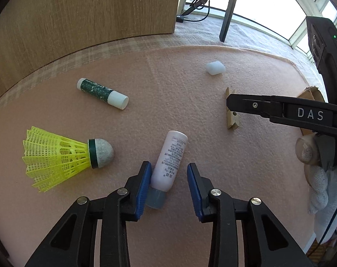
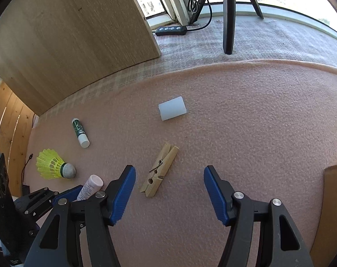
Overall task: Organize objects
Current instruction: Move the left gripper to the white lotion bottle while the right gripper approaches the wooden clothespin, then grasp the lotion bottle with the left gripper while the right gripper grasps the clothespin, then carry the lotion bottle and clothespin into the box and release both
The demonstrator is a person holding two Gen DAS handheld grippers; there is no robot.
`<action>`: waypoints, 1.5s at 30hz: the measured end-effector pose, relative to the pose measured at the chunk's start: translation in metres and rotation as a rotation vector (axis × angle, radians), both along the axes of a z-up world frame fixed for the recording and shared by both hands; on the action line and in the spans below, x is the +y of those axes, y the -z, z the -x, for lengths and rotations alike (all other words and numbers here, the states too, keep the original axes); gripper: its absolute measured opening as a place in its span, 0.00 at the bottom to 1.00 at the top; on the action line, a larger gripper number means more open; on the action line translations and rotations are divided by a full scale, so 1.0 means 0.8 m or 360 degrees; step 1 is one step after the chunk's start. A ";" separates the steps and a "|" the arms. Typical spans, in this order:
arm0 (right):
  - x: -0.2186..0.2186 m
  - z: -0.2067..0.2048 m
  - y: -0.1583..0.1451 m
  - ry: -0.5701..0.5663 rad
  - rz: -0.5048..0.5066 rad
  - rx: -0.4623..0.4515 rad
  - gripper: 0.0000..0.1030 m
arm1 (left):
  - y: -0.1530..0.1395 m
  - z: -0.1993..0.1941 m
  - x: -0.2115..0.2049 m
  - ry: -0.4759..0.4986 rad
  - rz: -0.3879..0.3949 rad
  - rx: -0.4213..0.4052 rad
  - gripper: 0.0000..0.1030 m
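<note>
Left gripper [image 1: 169,173] fingers apart astride pale tube [image 1: 169,159], perhaps touching one side; centre before squeezing; right gripper [image 2: 169,178] fingers apart

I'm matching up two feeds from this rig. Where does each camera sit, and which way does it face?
Left wrist: on the left gripper, looking steeply down at the pink mat; its fingers straddle a pink tube; the right gripper's finger and a gloved hand show.
Right wrist: on the right gripper, looking down over a clothespin; the left gripper shows at lower left.
Shared: shuttlecock, glue stick, white cap, tube, clothespin.
</note>
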State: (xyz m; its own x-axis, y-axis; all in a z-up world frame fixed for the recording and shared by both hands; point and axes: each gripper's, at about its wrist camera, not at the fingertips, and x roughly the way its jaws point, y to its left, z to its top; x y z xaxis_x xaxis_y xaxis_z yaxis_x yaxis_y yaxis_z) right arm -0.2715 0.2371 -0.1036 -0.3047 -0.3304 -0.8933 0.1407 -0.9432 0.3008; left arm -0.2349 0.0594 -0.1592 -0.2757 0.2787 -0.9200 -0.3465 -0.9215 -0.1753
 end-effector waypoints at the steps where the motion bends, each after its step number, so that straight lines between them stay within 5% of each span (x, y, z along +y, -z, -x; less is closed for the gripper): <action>1: -0.005 0.001 0.001 -0.0011 -0.0020 0.0007 0.56 | 0.000 0.000 -0.001 -0.0013 0.0001 0.0002 0.27; 6: -0.030 0.004 0.004 -0.0076 -0.0161 0.0047 0.49 | -0.001 -0.003 -0.008 -0.0058 -0.0004 0.0017 0.21; 11: -0.048 0.003 0.004 -0.0150 -0.0305 0.0101 0.31 | 0.000 -0.008 -0.012 -0.0114 -0.0034 0.0022 0.21; 18: -0.041 -0.001 0.003 -0.0181 -0.0294 0.0106 0.12 | 0.000 -0.015 -0.009 -0.0162 -0.0069 0.0013 0.21; 35: 0.045 -0.096 -0.012 -0.0079 -0.0021 0.0074 0.11 | -0.021 -0.067 0.004 -0.0213 -0.0213 0.0014 0.21; 45: 0.131 -0.150 -0.071 0.0072 0.0067 0.0234 0.11 | -0.064 -0.090 0.059 -0.0109 -0.0284 0.0113 0.21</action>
